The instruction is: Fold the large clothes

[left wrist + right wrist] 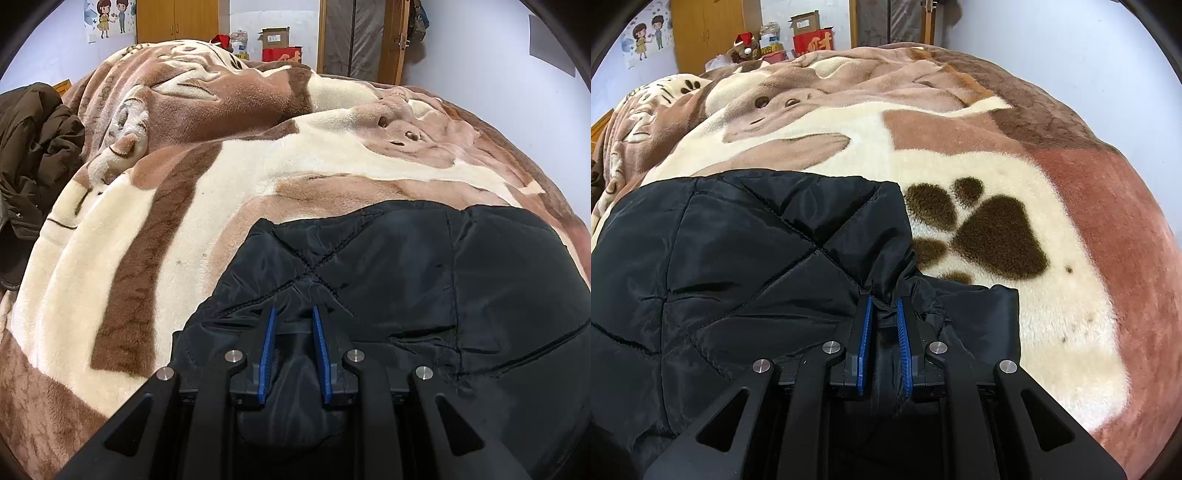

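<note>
The black quilted jacket (424, 280) lay flat on the patterned fleece blanket (229, 177), already doubled into a compact block, with its near edge gathered between both sets of fingers. The left gripper (294, 314) stood with its blue pads (267, 347) drawn close, pinching a bunched ridge of black fabric; the rest of the jacket spread ahead and to the right of its fingers. The right gripper (885, 302) likewise nipped a fold of cloth between narrowly set pads (866, 332), with the quilted body ahead and to the left of the fingers and a loose flap (990, 314) just beside them on the right.

Judged step: a fold in progress, both near corners gripped. The next move probably called for lifting both corners evenly and carrying them forward over the far edge, keeping the slippery shell taut.

Beyond the left fingers, well apart at far left, a brown coat (33, 147) lay heaped. A paw print (993, 236) marked the blanket ahead-right of the right fingers
</note>
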The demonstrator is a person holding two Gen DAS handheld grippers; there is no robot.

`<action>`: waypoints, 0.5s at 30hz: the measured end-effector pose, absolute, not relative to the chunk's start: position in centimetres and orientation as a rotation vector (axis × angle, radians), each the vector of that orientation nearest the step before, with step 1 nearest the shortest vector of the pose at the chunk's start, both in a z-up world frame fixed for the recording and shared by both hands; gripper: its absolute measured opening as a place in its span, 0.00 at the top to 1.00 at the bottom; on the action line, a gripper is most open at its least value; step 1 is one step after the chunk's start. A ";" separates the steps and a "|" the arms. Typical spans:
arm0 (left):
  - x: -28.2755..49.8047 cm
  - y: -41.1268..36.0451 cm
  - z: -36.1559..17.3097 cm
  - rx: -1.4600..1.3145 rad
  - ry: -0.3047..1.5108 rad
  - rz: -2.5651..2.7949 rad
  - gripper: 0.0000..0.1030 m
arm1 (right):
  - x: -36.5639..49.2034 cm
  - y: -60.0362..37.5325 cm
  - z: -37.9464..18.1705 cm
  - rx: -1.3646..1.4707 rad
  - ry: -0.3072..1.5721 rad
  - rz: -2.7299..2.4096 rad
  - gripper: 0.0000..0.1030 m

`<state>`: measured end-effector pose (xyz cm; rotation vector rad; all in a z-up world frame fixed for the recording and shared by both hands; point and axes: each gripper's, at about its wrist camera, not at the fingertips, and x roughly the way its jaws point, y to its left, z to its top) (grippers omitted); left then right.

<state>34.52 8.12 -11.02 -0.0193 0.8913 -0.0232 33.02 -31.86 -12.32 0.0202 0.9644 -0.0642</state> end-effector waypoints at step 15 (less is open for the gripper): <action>31.8 8.3 -5.4 -0.072 0.827 -0.067 0.79 | 29.8 -28.5 -3.1 0.105 0.802 0.027 0.84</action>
